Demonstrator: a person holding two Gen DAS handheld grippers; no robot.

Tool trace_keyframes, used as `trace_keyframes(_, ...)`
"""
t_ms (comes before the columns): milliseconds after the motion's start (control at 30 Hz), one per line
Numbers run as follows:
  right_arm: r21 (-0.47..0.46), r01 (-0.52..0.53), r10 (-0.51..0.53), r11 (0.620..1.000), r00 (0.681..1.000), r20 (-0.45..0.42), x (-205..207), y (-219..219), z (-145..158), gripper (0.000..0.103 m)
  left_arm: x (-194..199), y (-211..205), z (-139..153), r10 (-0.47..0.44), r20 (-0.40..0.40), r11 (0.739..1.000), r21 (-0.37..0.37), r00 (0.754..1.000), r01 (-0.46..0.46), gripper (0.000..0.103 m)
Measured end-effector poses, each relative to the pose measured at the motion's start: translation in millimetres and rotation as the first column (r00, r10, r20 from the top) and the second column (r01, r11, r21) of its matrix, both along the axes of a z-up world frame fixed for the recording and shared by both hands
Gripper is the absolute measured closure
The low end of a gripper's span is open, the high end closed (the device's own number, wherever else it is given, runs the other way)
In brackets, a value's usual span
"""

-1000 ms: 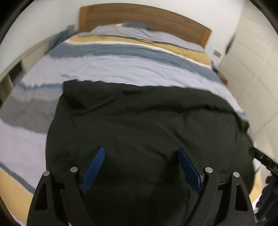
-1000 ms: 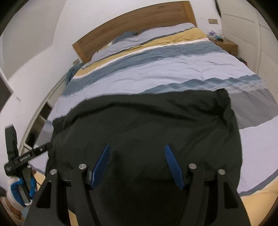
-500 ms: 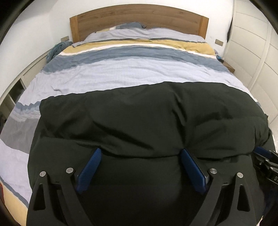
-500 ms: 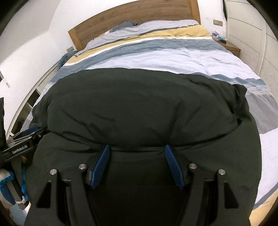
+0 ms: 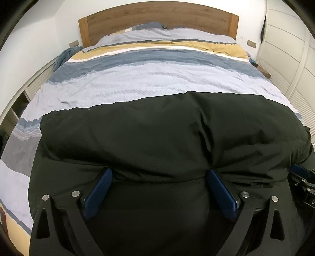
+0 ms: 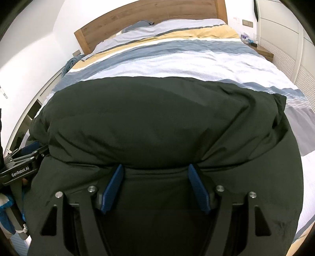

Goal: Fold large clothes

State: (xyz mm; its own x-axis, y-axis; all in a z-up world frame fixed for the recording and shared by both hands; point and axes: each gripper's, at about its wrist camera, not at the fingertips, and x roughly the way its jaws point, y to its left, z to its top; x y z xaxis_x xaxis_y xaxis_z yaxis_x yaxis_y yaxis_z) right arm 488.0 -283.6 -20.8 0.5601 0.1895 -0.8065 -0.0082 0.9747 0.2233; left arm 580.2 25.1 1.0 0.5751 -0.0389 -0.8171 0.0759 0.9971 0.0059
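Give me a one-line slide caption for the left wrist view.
Left gripper, jaws opening, at the folded edge of a black garment on a striped bed.

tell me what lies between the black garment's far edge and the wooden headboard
Only the striped duvet lies between the black garment and the headboard; nothing rests on that stretch, in both wrist views.

Bed with wooden headboard [image 5: 157, 17], striped duvet [image 5: 153, 78] in blue, grey, yellow. Bedside table [image 6: 264, 52] at right. White slatted wardrobe doors [image 5: 285, 59].
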Motion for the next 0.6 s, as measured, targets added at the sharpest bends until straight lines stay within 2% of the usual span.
trace_keyframes(400,-0.003,0.002,-0.003,1.0,1.0,-0.003,13,-3,-5,0.034,12,1,-3,0.004,-0.014,1.0,-0.003,1.0,-0.004,0.004)
trace_keyframes(500,0.001,0.008,-0.008,1.0,1.0,0.001,20,-8,-5,0.034,16,2,-3,0.009,-0.019,1.0,-0.004,1.0,-0.009,0.0)
trace_keyframes(600,-0.001,0.022,-0.022,1.0,1.0,0.002,32,-17,-5,0.03,25,1,-4,0.009,-0.028,1.0,-0.011,1.0,-0.009,0.0)
